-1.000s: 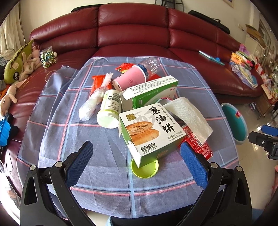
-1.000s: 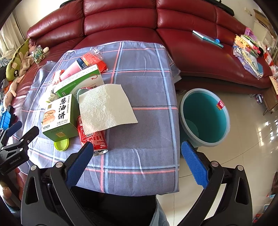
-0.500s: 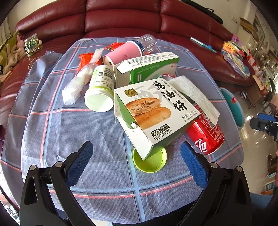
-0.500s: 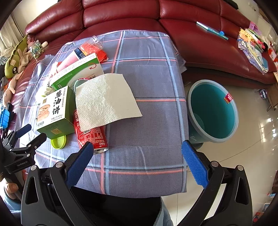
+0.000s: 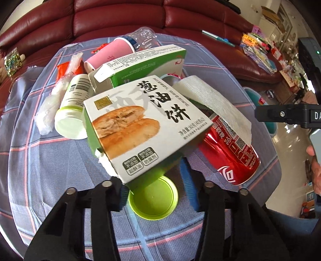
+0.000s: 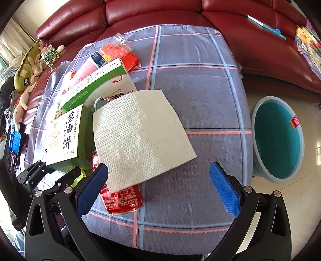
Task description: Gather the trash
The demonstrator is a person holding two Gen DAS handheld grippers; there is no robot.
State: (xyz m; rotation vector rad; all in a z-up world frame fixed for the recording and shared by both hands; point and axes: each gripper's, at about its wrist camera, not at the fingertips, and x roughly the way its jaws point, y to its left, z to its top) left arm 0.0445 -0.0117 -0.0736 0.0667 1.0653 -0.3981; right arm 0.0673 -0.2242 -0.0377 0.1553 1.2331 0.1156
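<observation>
Trash lies in a heap on the checked tablecloth [image 5: 50, 160]. My left gripper [image 5: 152, 172] is closing on the near end of a white and green pancake box [image 5: 140, 124], and its blue pads meet the box's sides. A lime green lid [image 5: 154, 200] lies under that end. Beside the box a red soda can [image 6: 122, 198] lies on its side, half covered by a white paper towel [image 6: 138, 136]. My right gripper [image 6: 158, 166] hangs open over the towel's near edge and the can, touching neither. A teal bin [image 6: 278, 138] stands on the floor at the right.
Behind the box lie a green carton [image 5: 144, 62], a pink paper cup [image 5: 112, 54], a white bottle [image 5: 72, 108], a clear plastic bottle [image 5: 144, 38] and a plastic bag [image 5: 54, 100]. A red sofa [image 6: 180, 12] wraps around the table. Soft toys [image 6: 26, 76] sit at the far left.
My left gripper has dropped onto the pancake box and its jaws have come in from wide open onto it. The right gripper has moved down and left over the towel and can.
</observation>
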